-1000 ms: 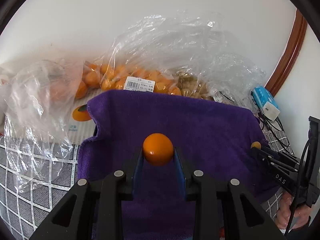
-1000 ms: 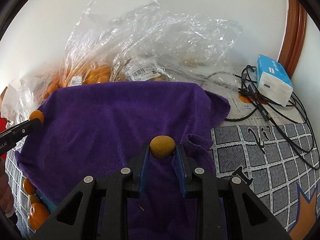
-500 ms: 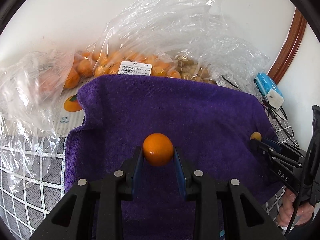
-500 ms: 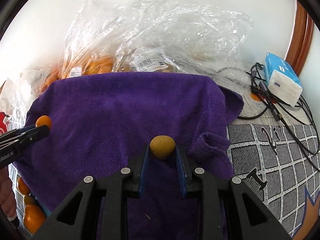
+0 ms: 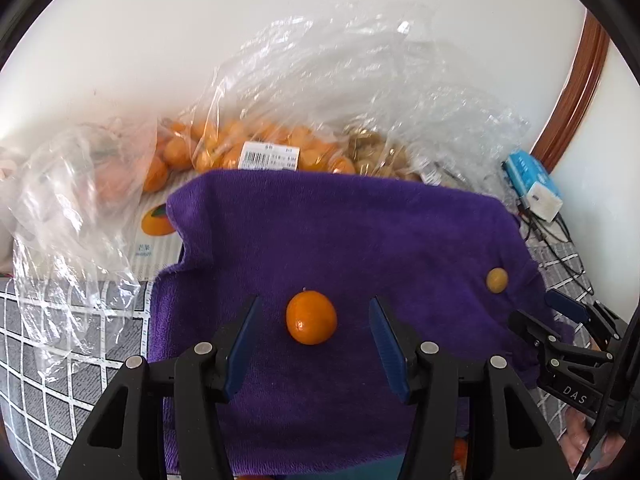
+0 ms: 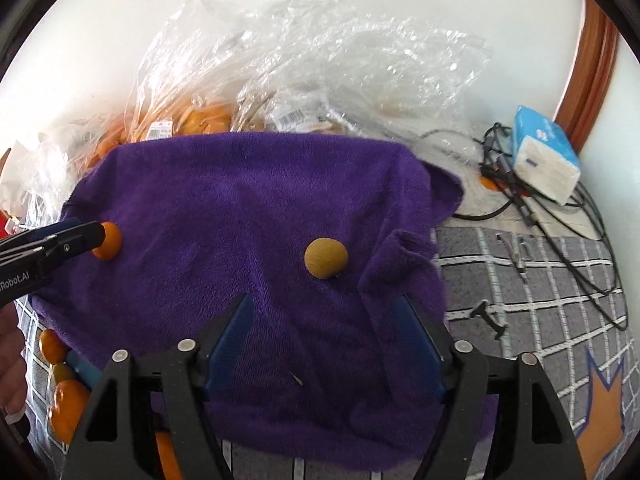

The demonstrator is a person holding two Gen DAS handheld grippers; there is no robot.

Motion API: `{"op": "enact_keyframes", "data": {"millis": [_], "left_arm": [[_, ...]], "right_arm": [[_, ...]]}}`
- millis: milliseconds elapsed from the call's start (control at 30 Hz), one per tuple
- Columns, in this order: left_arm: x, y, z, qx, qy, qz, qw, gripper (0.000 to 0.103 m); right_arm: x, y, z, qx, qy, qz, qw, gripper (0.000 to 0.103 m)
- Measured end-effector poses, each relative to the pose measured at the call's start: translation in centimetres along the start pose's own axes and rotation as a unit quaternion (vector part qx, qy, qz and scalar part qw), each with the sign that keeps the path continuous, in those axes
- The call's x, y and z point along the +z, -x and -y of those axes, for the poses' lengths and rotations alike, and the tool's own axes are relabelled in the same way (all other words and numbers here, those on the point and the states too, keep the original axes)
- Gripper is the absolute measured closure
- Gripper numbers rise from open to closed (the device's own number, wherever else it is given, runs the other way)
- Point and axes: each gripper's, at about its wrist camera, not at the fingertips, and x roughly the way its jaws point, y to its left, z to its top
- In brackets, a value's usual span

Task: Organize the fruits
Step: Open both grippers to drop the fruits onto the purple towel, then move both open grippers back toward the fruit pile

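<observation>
both my jaws are opening, nothing pinched: the mandarin [image 5: 311, 317] and a tan fruit [image 6: 326, 258], maybe a longan, rest apart on the purple towel [image 5: 360, 232]. releasing step; next, fetch more fruit.

Lying behind the purple towel [image 6: 248, 200]: crumpled clear plastic bags [image 6: 320, 60] against the white wall [image 5: 280, 20]. Sitting right: blue tissue pack [image 6: 546, 168] on tangled black cables [image 6: 560, 216], possibly chargers. Covering the surface: grey grid-patterned cloth [image 6: 540, 280].

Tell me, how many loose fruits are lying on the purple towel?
2: an orange kumquat between the left gripper's opening jaws, and a brown longan ahead of the right gripper's opening jaws.
</observation>
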Motion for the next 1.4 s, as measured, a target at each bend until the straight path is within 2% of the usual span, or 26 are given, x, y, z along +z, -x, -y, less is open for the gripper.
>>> {"op": "enact_keyframes", "data": {"millis": [100,267,433,500,567,733,867,1067,1100,1167,1300,1400], "left_arm": [[0.3,1.9,0.1,-0.009,0.01,0.018,0.9998,0.05],[-0.2,5.8,0.8,-0.009,-0.001,0.046,0.9989,0.05],[-2.1,9.6,1.1,0.016,-0.006,0.066,0.9977,0.05],[-3.2,10.8,0.8,0.019,-0.003,0.062,0.9979,0.05],[-4.4,11.7,0.4,0.011,0.002,0.053,0.9985,0.05],[-8.0,13.5,0.0,0.039,-0.008,0.06,0.9974,0.05],[-9.9,14.3,-1.5,0.037,0.0,0.05,0.998,0.05],[-12.3,14.6,-4.2,0.058,0.028,0.035,0.9973,0.052],[-12.7,14.7,-4.5,0.06,0.031,0.035,0.9971,0.057],[-13.5,14.7,-4.9,0.059,0.033,0.034,0.9972,0.059],[-15.0,14.5,-5.7,0.06,0.042,0.034,0.9968,0.059],[-15.8,13.8,-6.1,0.051,0.053,0.018,0.9971,0.058]], "right_arm": [[-0.3,2.2,0.6,-0.012,-0.014,0.013,1.0,0.029],[-1.3,6.7,1.7,-0.015,-0.024,0.048,0.998,0.029],[-3.1,10.1,2.1,-0.025,-0.037,0.07,0.997,0.029],[-3.9,10.8,2.0,-0.029,-0.037,0.067,0.997,0.029],[-4.8,11.0,2.0,-0.029,-0.035,0.052,0.998,0.029],[-7.5,11.4,1.2,0.005,-0.034,0.041,0.999,0.029],[-9.3,11.2,-0.2,0.032,-0.027,0.029,0.999,0.03],[-11.0,11.0,-2.9,0.056,-0.005,0.035,0.998,0.04],[-11.3,10.8,-3.3,0.065,-0.002,0.033,0.997,0.041],[-11.7,10.5,-4.2,0.086,0.007,0.024,0.996,0.047],[-12.5,9.5,-6.2,0.104,0.033,0.022,0.994,0.047],[-13.2,8.2,-7.6,0.113,0.048,0.008,0.992,0.051]]}}
